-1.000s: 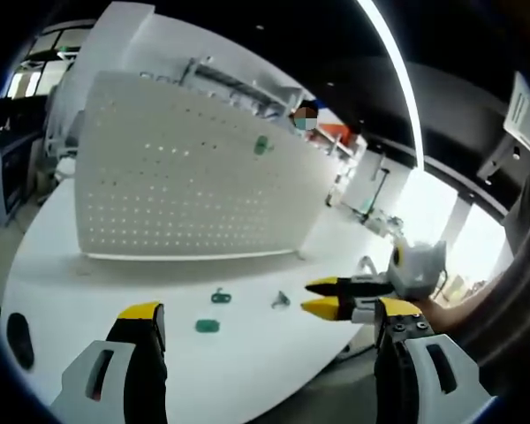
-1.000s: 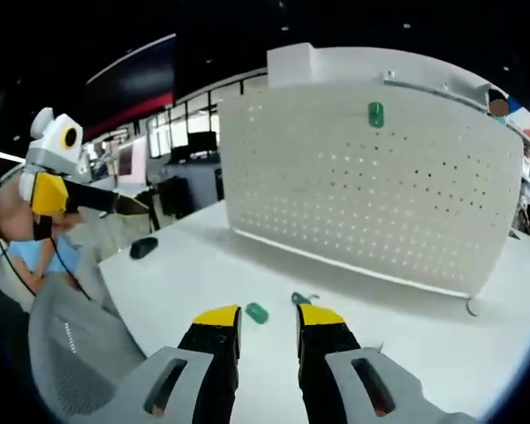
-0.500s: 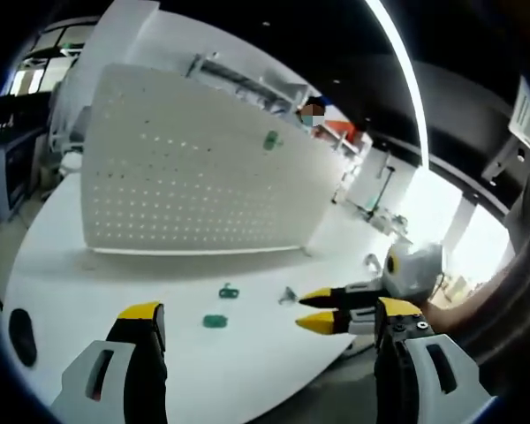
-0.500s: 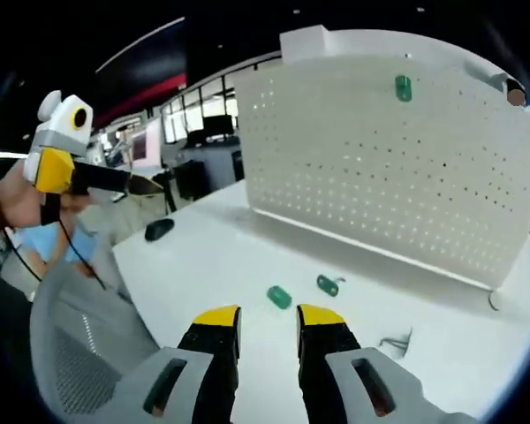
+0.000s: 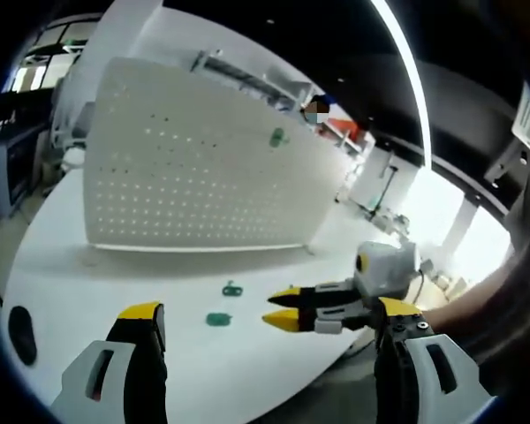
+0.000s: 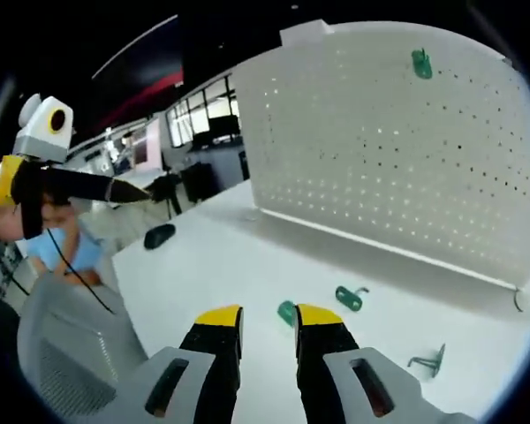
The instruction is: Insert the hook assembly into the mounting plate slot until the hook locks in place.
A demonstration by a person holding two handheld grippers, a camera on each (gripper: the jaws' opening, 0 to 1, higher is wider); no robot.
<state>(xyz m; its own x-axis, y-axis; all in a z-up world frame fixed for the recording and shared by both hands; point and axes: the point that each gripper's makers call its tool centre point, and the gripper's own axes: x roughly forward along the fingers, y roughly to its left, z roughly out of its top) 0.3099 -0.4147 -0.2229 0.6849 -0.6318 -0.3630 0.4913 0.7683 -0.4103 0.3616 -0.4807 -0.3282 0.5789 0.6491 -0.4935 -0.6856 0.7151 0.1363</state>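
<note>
The hook assembly (image 6: pixel 349 298) is a small green piece with a thin metal hook, lying flat on the white worktop (image 6: pixel 221 256) in front of the mounting plate (image 6: pixel 397 132). In the right gripper view, going left to right from the plate's left edge: a dark flat thing (image 6: pixel 159 235) sits near the worktop's left edge, well apart from the plate. A second green piece (image 6: pixel 287 312) lies just beside the hook assembly, close to the tips of the right hand-held gripper (image 6: pixel 267 318). A bare grey metal hook (image 6: pixel 428 360) lies further right, apart from both. The plate is a big white board full of small holes, standing upright at the back of the worktop. One green piece (image 6: pixel 421 62) sits high up on it. There is wide bare worktop between the plate and the green pieces.

The right hand-held gripper has a narrow gap between its yellow tips and grips nothing. The left hand-held gripper (image 6: pixel 115 189) shows at the left, off past the worktop's edge, holding nothing that I can see.

In the left gripper view, the left hand-held gripper (image 5: pixel 269 318) is spread wide and empty. The right hand-held gripper (image 5: pixel 283 309) reaches in from the right, above the worktop (image 5: pixel 115 274) near the two green pieces (image 5: pixel 232 289) (image 5: pixel 218 319).
</note>
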